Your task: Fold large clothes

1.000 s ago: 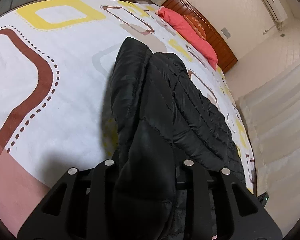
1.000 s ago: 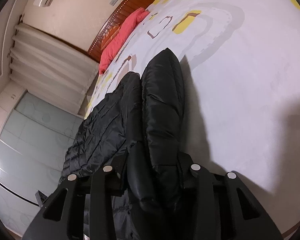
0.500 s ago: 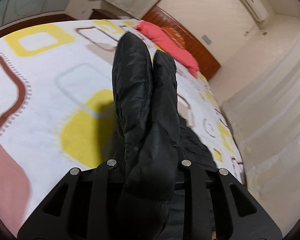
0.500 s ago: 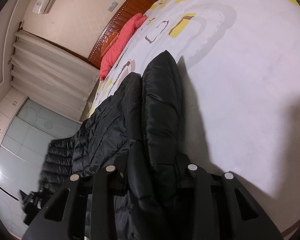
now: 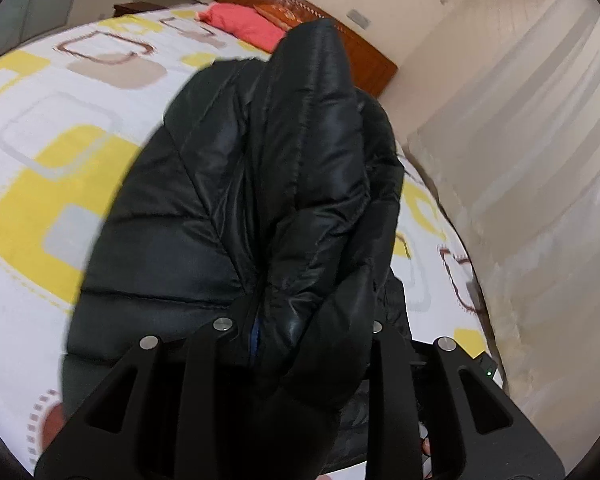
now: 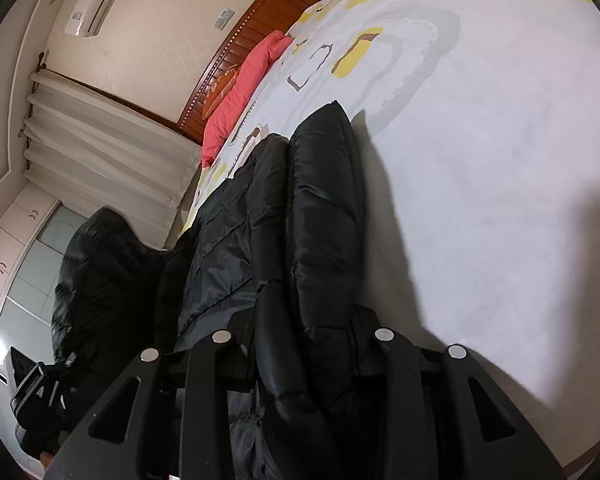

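Now, left claw [image 5: 300, 320]: clamped on a bunched fold of the black jacket [image 5: 268, 184], which fills the gap between its fingers and rises up in front of the camera.
Right claw [image 6: 304, 336]: clamped on another thick fold of the jacket [image 6: 324, 208], the padded cloth pinched between its two fingers.
Jacket, near part: in the left view it is lifted off the bed [image 5: 40, 208] and hangs as a puffy, blurred mass above the yellow squares of the sheet.
Jacket, far part: in the right view one ridge runs away from the claw along the bed [image 6: 500, 160], lying on the sheet, with a quilted panel spread beside it on the side towards the curtain [image 6: 100, 152].
Other claw seen from the right: the left claw [image 6: 40, 392] shows low at the edge of the bed, with a raised black heap of jacket above it.
Pillow [image 6: 244, 84]: red, at the head of the bed against the wooden headboard [image 6: 252, 28], well apart from the jacket.
Air conditioner [image 6: 96, 0]: on the wall above the headboard.
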Motion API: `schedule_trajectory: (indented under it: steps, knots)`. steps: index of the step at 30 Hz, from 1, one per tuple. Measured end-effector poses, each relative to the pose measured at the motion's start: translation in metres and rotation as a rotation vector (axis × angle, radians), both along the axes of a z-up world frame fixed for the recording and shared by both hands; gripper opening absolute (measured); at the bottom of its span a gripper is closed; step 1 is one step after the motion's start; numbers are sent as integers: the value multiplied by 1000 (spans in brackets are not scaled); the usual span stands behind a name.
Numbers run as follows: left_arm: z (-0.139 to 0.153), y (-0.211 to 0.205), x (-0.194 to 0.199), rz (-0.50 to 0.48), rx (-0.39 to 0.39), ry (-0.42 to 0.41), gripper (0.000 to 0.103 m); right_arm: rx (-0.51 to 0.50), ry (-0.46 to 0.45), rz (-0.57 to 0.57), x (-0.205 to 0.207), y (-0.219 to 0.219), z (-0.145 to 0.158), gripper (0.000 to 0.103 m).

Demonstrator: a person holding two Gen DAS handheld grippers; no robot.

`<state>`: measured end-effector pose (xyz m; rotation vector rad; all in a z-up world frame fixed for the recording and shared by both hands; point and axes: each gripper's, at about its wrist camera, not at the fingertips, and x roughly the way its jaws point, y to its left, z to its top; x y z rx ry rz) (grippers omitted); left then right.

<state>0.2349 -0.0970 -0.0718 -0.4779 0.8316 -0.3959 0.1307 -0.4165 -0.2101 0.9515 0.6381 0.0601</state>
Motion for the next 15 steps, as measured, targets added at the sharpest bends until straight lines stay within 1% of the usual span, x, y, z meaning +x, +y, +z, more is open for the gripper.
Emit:
schedule_trajectory:
  steps: [4, 5, 7, 10, 15]
  knots:
    - [-16, -31, 8, -41, 32, 21, 25, 2, -3, -1, 1, -1, -1, 32]
    - [-21, -42, 10, -54, 50, 26, 25, 2, -3, -1, 1, -1, -2, 32]
    - [-31, -59, 12, -70, 80, 28, 25, 3, -5, -2, -12, -1, -2, 31]
    - [-40, -79, 12, -86, 113, 22, 25, 15, -8, -7, -17, -3, -4, 29]
    - [-48, -96, 14, -102, 141, -2, 25, 28, -12, -11, -19, -5, -7, 29]
